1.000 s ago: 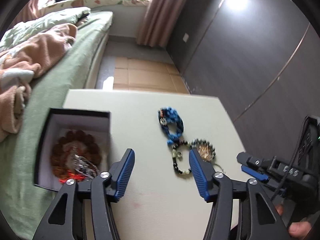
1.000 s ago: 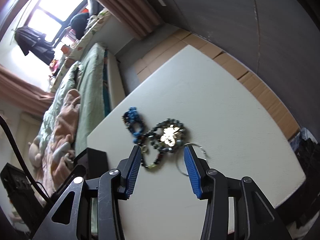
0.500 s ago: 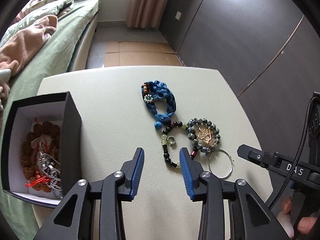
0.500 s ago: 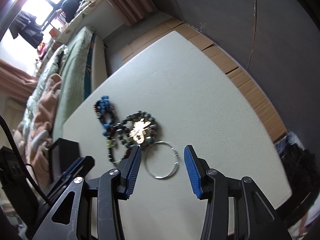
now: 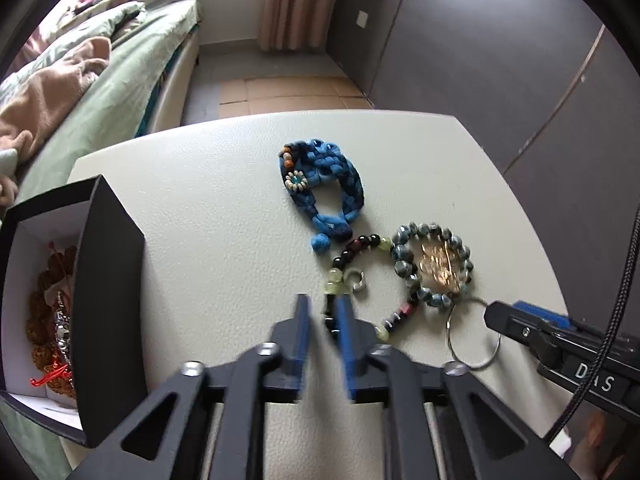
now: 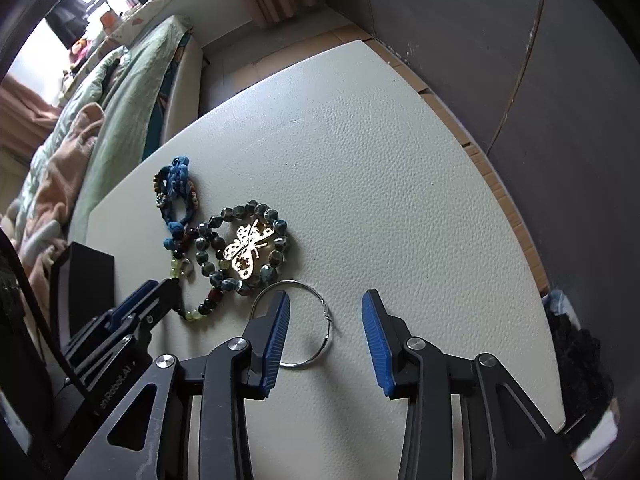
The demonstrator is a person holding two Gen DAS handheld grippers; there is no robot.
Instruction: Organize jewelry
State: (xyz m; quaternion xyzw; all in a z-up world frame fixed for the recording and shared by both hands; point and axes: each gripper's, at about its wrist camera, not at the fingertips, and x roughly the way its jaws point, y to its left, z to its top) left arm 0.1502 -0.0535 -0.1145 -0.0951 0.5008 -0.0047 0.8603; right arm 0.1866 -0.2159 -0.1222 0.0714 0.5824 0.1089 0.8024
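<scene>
On the white table (image 5: 208, 216) lie a blue braided bracelet (image 5: 320, 188), a black-and-green bead bracelet (image 5: 362, 248), a grey bead bracelet (image 5: 404, 268) with a gold butterfly pendant (image 5: 436, 266) inside it, and a silver hoop (image 5: 474, 336). My left gripper (image 5: 322, 310) is closing, its blue jaws narrowly apart around the near strand of the black-and-green bracelet. My right gripper (image 6: 325, 312) is open over the silver hoop (image 6: 294, 324), its left finger (image 6: 276, 332) inside the ring. The right gripper also shows in the left wrist view (image 5: 520, 320).
A black open box (image 5: 108, 280) with white lining stands at the table's left and holds brown beads and a silver piece (image 5: 60, 328). A bed (image 5: 100, 76) with green sheets lies beyond the table's left. A dark wall (image 6: 520, 20) is to the right.
My left gripper has moved forward over the black-and-green bracelet and its jaws have narrowed around the strand. My right gripper has moved forward over the silver hoop, staying open.
</scene>
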